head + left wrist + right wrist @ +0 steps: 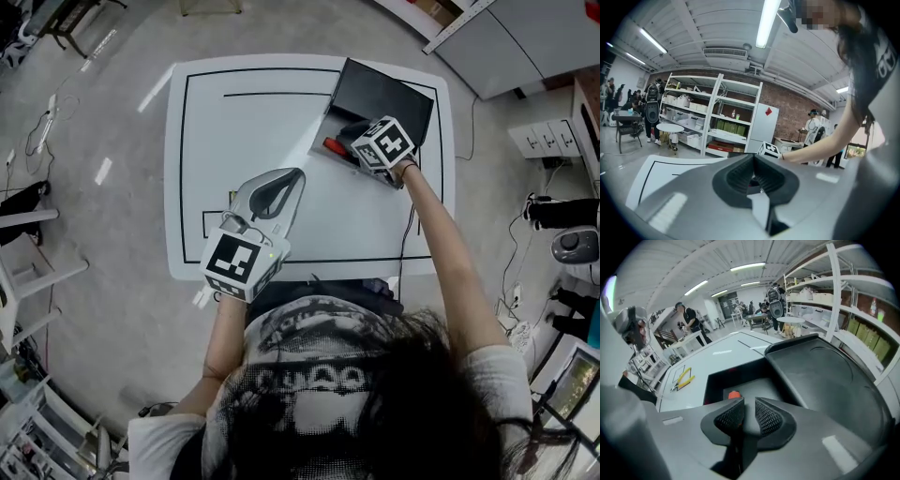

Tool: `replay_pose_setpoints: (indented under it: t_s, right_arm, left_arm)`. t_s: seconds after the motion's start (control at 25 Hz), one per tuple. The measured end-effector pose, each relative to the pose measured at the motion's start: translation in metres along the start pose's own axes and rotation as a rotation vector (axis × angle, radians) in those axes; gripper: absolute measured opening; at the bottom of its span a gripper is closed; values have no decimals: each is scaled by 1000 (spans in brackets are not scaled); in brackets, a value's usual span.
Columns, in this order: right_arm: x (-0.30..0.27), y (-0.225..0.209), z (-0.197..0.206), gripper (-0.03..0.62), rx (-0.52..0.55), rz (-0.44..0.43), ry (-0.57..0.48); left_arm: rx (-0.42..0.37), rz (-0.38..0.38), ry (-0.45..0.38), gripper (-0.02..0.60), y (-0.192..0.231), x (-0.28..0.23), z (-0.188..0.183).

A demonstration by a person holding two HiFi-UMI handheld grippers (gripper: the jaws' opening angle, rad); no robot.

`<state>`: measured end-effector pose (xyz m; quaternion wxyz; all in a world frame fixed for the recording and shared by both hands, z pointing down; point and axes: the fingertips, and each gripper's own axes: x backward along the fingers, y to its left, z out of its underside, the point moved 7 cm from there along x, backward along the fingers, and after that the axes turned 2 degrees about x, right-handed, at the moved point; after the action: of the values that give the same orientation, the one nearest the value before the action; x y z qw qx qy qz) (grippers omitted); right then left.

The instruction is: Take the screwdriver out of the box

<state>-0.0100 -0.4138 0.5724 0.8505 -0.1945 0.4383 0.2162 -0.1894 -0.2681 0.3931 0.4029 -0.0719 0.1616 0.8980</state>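
two grippers work over a white surface [244,141] marked with black lines. a black box [712,380] stands open at the far right of the surface, and its lid [380,94] is folded back on the far side.

right gripper [356,141]: it is tilted steeply down over the open box. in the right gripper view the two ribbed pads [768,418] stand a narrow gap apart, and nothing is seen clamped between them.

screwdriver [332,146]: it lies inside the box, on the box floor. only its red-orange handle end shows. in the right gripper view that end appears just beyond the tip of the left-hand pad, slightly to the left of the gap between the pads. contact between pad and handle cannot be confirmed.

left gripper [298,173]: it is held nearly level above the near middle of the surface, well apart from the box. its jaws meet at the tips and hold nothing.

one pair of yellow-handled pliers [684,377] lies on the surface, outside the box.
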Motion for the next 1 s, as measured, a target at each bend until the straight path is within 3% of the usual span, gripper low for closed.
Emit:
replay_pose_setpoints:
  t_s: [0.12, 0.36, 0.44, 0.56, 0.72, 0.84, 1.0]
  right_arm:
    - [4, -5, -1, 80, -21, 33, -18]
    - [-5, 10, 3, 140, -38, -195, 25]
    - [-8, 11, 2, 141, -14, -220, 44]
    - [-6, 13, -3, 164, 64, -178, 59]
    - [4, 9, -10, 118, 93, -55, 32]
    - [7, 13, -10, 123, 75, -103, 34]
    - [-9, 19, 1, 129, 99, -154, 144]
  left_arm:
    - [4, -3, 1, 0, 3, -2, 1]
    - [22, -21, 13, 0, 8, -3, 6]
    - [25, -28, 16, 0, 9, -2, 6]
    - [31, -42, 15, 0, 12, -1, 6]
    - [39, -52, 17, 0, 14, 1, 6]
    - [45, -52, 17, 0, 14, 0, 6]
    - [50, -52, 19, 0, 12, 0, 7]
